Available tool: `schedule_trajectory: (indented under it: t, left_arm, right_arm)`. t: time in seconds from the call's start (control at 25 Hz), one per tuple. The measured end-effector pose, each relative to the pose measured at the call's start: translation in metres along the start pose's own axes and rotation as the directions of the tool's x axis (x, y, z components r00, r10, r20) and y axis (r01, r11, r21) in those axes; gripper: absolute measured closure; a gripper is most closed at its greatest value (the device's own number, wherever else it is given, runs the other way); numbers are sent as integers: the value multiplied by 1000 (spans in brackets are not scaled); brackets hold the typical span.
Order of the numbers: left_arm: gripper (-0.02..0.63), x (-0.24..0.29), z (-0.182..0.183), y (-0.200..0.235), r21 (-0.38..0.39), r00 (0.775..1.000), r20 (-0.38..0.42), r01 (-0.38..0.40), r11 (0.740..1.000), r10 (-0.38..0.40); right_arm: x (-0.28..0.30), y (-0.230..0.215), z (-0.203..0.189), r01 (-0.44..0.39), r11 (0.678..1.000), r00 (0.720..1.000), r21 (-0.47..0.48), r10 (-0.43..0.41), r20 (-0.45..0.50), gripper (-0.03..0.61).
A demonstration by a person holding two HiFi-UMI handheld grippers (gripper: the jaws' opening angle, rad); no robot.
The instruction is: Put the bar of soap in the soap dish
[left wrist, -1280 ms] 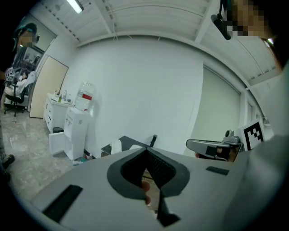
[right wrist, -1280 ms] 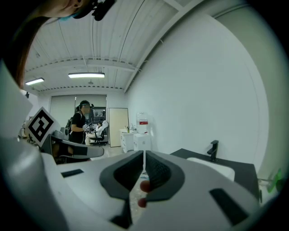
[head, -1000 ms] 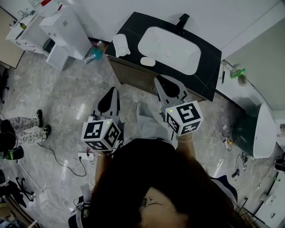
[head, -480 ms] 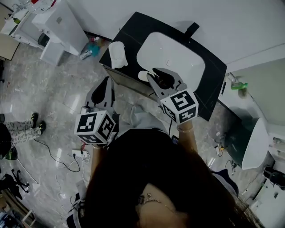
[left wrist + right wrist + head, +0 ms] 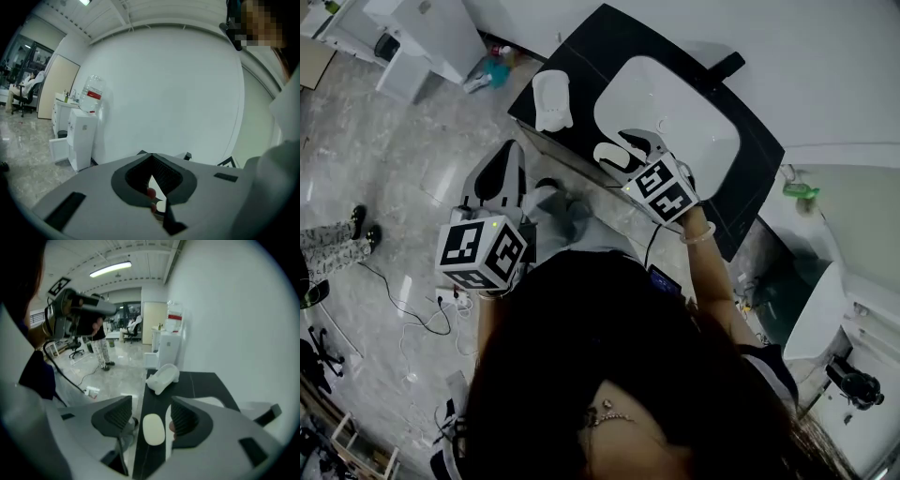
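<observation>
The white oval bar of soap [image 5: 153,429] lies on the black counter [image 5: 201,383] beside the white sink [image 5: 675,108]. My right gripper [image 5: 150,417] hangs over it; its jaws have just been opening and stand open, one on each side of the soap, with neither pad touching it. In the head view the right gripper [image 5: 623,155] covers part of the soap [image 5: 605,153]. The white soap dish [image 5: 551,100] [image 5: 162,377] stands empty at the counter's left end. My left gripper [image 5: 502,178] is shut and holds nothing, over the floor just in front of the counter.
A black faucet [image 5: 727,66] rises behind the sink. A white water dispenser [image 5: 84,126] stands left of the counter by the wall. Cables lie on the floor [image 5: 412,309]. A person [image 5: 100,350] stands far back in the room.
My right gripper has gone forward and down from in front of the counter to over the soap, and its jaws have opened. The left gripper has moved forward toward the counter's edge.
</observation>
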State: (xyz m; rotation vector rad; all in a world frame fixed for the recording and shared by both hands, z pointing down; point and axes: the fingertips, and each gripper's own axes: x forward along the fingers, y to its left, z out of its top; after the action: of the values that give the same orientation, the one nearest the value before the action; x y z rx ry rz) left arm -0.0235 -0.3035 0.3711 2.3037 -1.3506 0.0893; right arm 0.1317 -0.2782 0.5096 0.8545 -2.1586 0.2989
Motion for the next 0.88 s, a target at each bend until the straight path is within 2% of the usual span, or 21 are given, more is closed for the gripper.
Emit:
schedule_trajectory:
  t: [0.12, 0.24, 0.36, 0.6, 0.88]
  left_arm:
    - [617, 9, 5, 13, -11, 1000, -6, 2, 1000, -2]
    - [617, 17, 13, 26, -24, 1000, 1, 1, 1000, -1]
    - [617, 24, 16, 37, -32, 1000, 0, -5, 999, 5]
    - [617, 35, 24, 73, -58, 1000, -10, -22, 998, 21]
    - [617, 40, 23, 72, -56, 1000, -23, -23, 998, 21]
  right_arm:
    - [34, 1, -37, -69, 996, 984, -64, 57, -166, 315]
    - [59, -2, -66, -128, 988, 949, -88, 97, -299, 298]
    - [78, -7, -90, -162, 984, 913, -74, 121, -389, 295]
    - [115, -6, -100, -213, 977, 857, -32, 171, -487, 293]
    - [119, -2, -116, -210, 978, 843, 8, 185, -505, 295]
